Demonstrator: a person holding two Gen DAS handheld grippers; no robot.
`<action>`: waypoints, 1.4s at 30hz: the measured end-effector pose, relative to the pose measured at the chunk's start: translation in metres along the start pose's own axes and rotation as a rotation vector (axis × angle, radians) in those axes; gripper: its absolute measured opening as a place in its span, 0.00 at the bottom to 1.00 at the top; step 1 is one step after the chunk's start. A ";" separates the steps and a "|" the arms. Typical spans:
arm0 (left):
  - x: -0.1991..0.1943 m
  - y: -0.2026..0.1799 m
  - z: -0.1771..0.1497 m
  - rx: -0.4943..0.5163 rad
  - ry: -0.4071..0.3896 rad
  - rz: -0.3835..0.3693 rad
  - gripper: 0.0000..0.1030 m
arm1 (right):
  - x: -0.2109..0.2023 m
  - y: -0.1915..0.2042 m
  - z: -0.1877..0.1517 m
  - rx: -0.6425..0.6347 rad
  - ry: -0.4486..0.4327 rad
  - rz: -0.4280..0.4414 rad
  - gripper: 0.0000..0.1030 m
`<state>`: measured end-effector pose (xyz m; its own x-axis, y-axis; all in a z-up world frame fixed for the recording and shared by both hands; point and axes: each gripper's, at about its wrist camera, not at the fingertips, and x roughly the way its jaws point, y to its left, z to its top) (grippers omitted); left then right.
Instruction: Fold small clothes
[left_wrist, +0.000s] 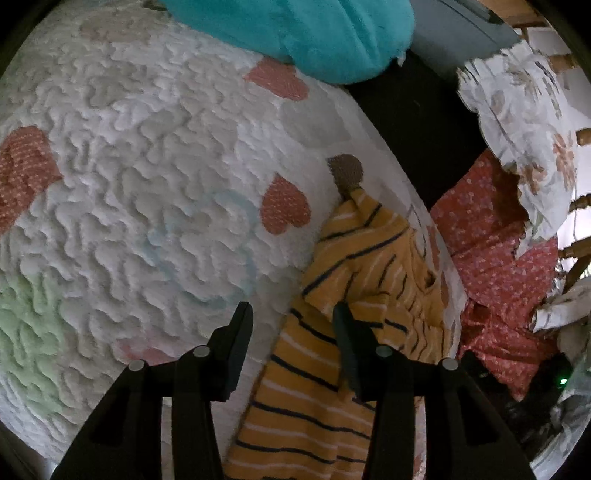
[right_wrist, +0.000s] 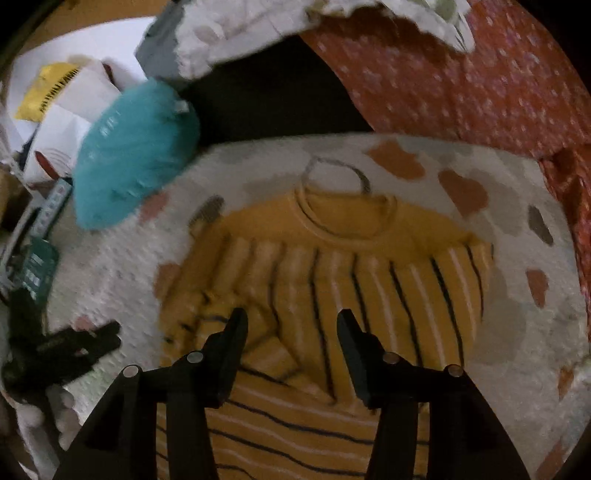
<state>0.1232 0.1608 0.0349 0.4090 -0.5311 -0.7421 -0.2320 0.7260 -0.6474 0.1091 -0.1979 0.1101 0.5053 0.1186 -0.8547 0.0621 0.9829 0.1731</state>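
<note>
A small yellow shirt (right_wrist: 369, 280) with dark and white stripes lies flat on a white quilt (right_wrist: 517, 332) with heart patches, its round collar (right_wrist: 343, 218) on the far side. The shirt's left side is bunched into folds. My right gripper (right_wrist: 291, 325) hovers open over the shirt's lower middle, with no cloth pinched. In the left wrist view the shirt (left_wrist: 332, 387) lies at the lower right. My left gripper (left_wrist: 291, 317) stands open at its edge, the right finger over the cloth and the left finger over the quilt (left_wrist: 147, 166). The left gripper's black fingers (right_wrist: 99, 336) also show in the right wrist view.
A teal cushion (left_wrist: 314, 33) (right_wrist: 136, 147) rests on the quilt's far corner. Red dotted fabric (left_wrist: 498, 258) (right_wrist: 461, 81) and a white floral cloth (left_wrist: 524, 122) hang beyond the quilt's edge, past a dark gap. Papers and boxes (right_wrist: 66, 110) are piled at the left.
</note>
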 end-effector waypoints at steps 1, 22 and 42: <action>0.003 -0.004 -0.002 0.008 0.010 -0.013 0.46 | 0.001 -0.005 -0.005 0.015 0.009 0.002 0.53; 0.011 0.006 0.001 -0.065 0.038 -0.045 0.48 | 0.065 0.046 -0.092 0.338 0.201 0.421 0.06; -0.014 0.044 0.014 -0.162 -0.004 -0.049 0.49 | 0.042 0.126 -0.062 0.015 0.196 0.263 0.43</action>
<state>0.1195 0.2056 0.0191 0.4266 -0.5627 -0.7081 -0.3505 0.6190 -0.7029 0.0852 -0.0607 0.0654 0.3307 0.3943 -0.8574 -0.0346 0.9130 0.4065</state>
